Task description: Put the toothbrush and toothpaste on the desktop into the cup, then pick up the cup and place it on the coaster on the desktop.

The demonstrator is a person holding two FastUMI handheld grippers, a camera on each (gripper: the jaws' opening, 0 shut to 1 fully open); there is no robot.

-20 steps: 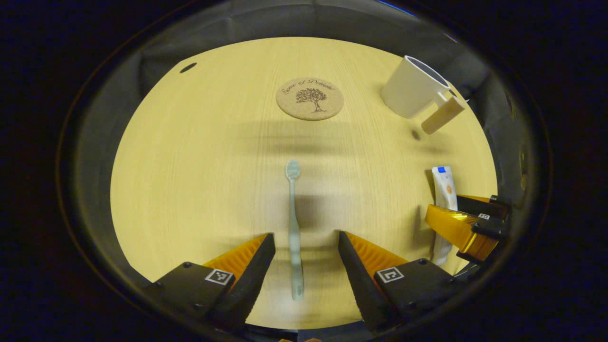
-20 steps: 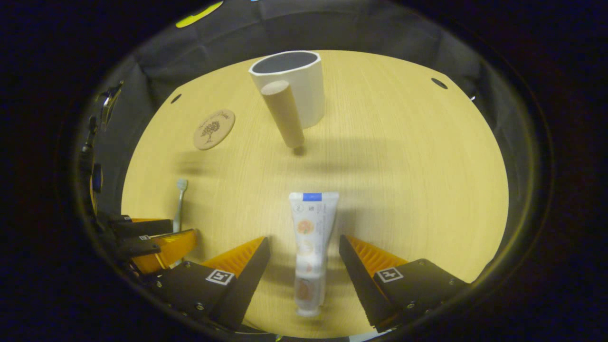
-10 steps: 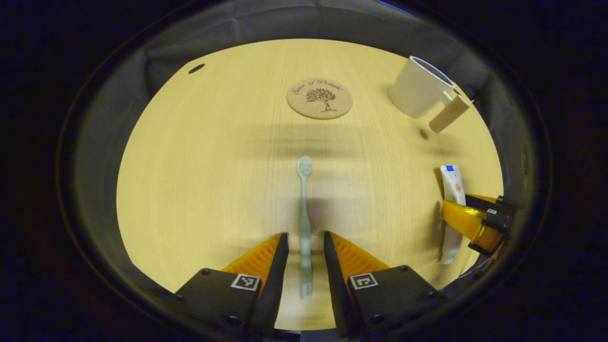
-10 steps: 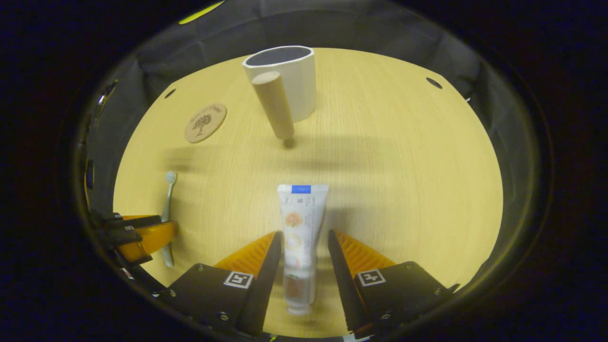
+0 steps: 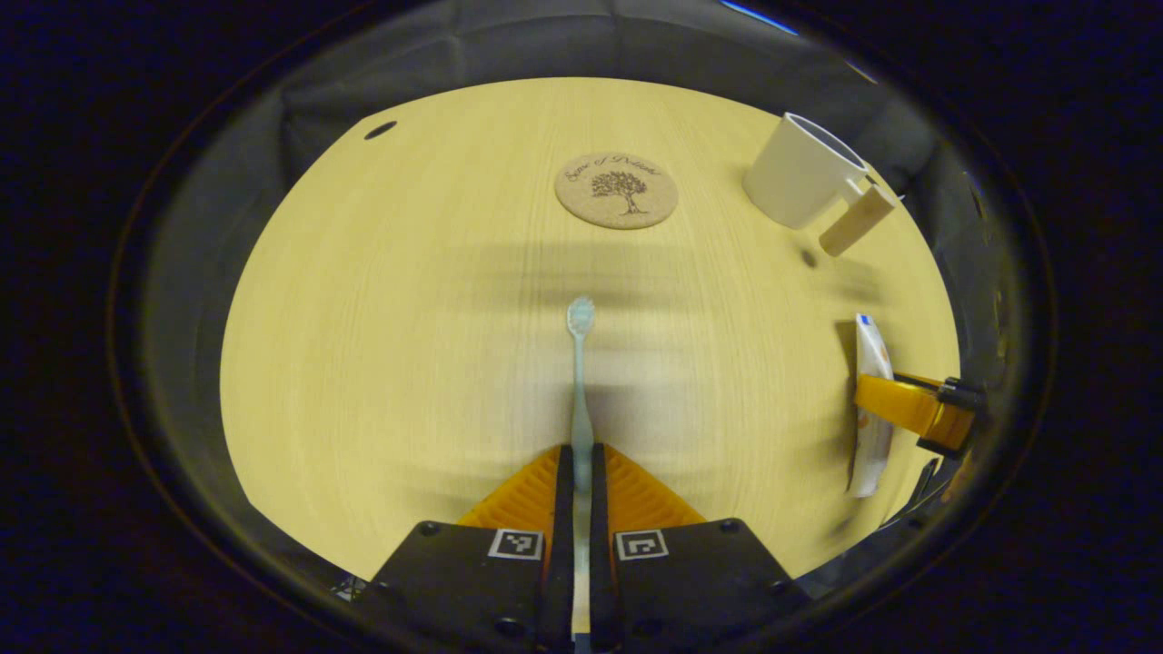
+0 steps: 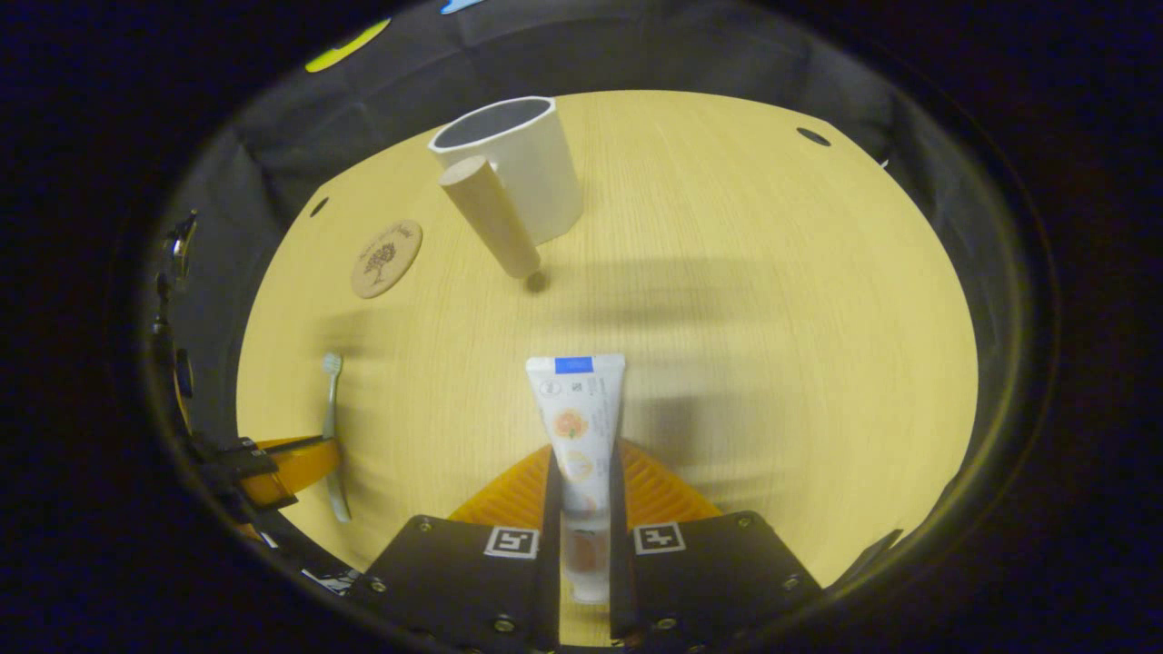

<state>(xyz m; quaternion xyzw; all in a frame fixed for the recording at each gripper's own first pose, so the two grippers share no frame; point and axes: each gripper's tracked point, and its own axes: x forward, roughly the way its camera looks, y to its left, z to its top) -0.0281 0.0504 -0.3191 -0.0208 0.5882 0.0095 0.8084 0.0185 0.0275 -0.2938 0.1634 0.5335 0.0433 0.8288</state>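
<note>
The toothbrush (image 5: pixel 581 381) lies along the wooden desktop (image 5: pixel 382 345), head toward 12 o'clock, its handle pinched between the closed fingers of the left gripper (image 5: pixel 581 472). The grip sits low on the handle, so the long free end could swing or droop on the lift and miss the cup's mouth. The toothpaste tube (image 6: pixel 576 427) points to 12 o'clock too, its lower half squeezed between the closed fingers of the right gripper (image 6: pixel 581 490); the soft tube may buckle or slide out. The white cup (image 6: pixel 513 163) stands at 11 o'clock in the right gripper view, its wooden handle (image 6: pixel 491 229) jutting toward the camera, where either item could catch on it and tip the cup. The cork coaster (image 5: pixel 617 189) waits at 12 o'clock in the left gripper view, well apart from the cup.
</note>
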